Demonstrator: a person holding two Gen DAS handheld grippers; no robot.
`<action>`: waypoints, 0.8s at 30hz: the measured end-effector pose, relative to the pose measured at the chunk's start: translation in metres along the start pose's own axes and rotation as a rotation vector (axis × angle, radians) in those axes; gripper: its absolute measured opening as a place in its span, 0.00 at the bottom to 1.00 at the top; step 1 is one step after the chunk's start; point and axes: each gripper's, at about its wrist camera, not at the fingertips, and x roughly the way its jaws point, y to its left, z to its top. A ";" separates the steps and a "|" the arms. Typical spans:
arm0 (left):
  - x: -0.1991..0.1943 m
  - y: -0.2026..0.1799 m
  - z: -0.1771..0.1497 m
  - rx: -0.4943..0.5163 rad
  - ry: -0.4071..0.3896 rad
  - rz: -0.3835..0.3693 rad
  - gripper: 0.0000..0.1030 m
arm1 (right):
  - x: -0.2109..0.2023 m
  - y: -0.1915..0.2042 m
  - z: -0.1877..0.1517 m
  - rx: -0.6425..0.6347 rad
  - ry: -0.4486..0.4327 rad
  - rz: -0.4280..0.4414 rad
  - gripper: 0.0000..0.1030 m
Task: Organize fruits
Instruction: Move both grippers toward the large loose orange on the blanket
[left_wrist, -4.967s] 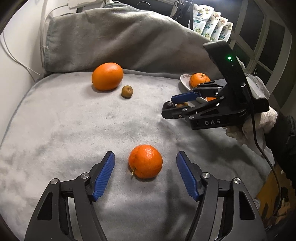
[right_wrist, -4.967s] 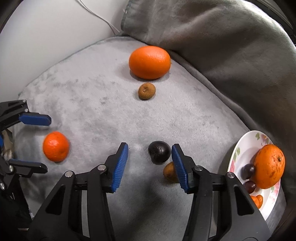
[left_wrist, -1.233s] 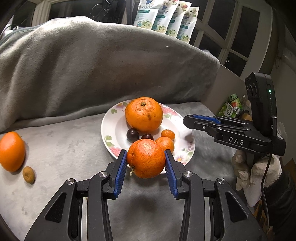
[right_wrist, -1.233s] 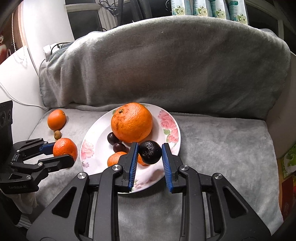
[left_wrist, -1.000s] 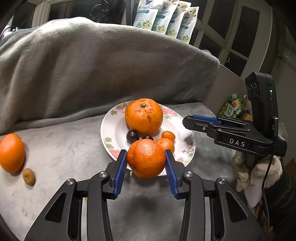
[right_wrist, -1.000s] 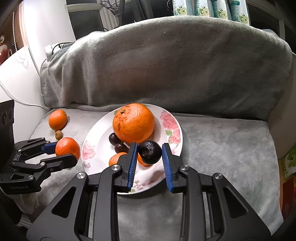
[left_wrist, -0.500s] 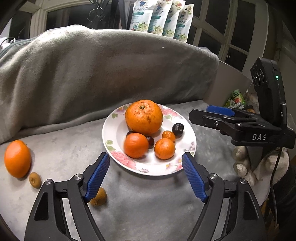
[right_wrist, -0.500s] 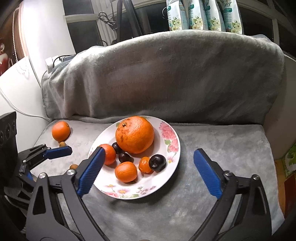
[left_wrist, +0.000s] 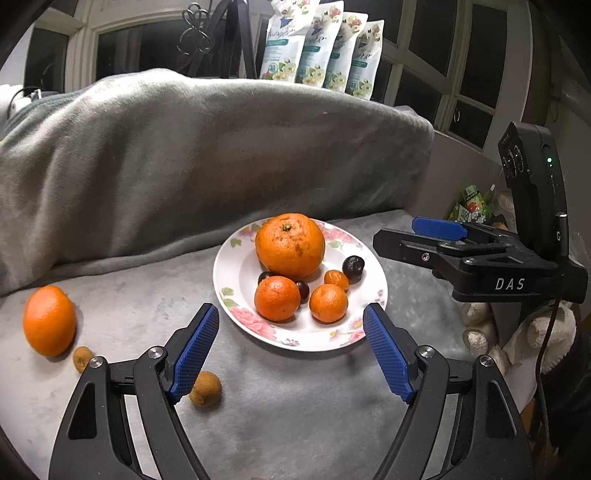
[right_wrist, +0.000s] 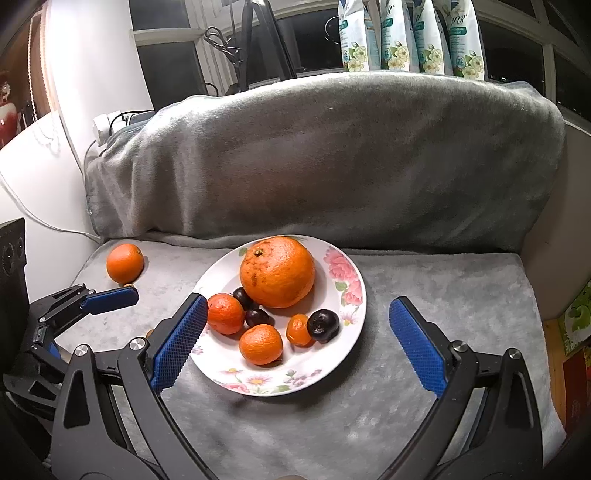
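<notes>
From your left wrist camera, your left gripper (left_wrist: 291, 345) has its jaws spread wide with nothing between them, having just been opening; the near rim of the floral plate (left_wrist: 295, 338) sits in the gap. On the plate lie a large orange (left_wrist: 290, 245), a tangerine (left_wrist: 277, 298), a smaller tangerine (left_wrist: 328, 303), a tiny orange fruit (left_wrist: 336, 279) and a dark plum (left_wrist: 353, 267). Off the plate, on the grey blanket (left_wrist: 314, 406), another orange (left_wrist: 49, 320) rests far left, with two small brown fruits (left_wrist: 205, 388) near it. Your right gripper (left_wrist: 439, 236) hovers beside the plate's right edge.

From your right wrist camera, your right gripper (right_wrist: 295, 341) likewise stands wide apart and empty, jaws just opened, straddling the plate (right_wrist: 343, 280). The dark plum (right_wrist: 323, 325) lies on the plate touching the tiny orange fruit (right_wrist: 298, 329). Your left gripper (right_wrist: 107, 298) shows at the left, near the stray orange (right_wrist: 125, 262).
</notes>
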 end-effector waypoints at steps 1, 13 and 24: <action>-0.002 0.000 0.000 0.000 -0.004 0.000 0.78 | 0.000 0.001 0.001 -0.003 0.000 -0.001 0.97; -0.027 0.004 0.001 -0.006 -0.050 0.008 0.78 | -0.012 0.020 0.005 -0.020 -0.023 0.008 0.97; -0.048 0.014 -0.002 -0.019 -0.093 0.015 0.78 | -0.012 0.046 0.006 -0.055 -0.018 0.025 0.98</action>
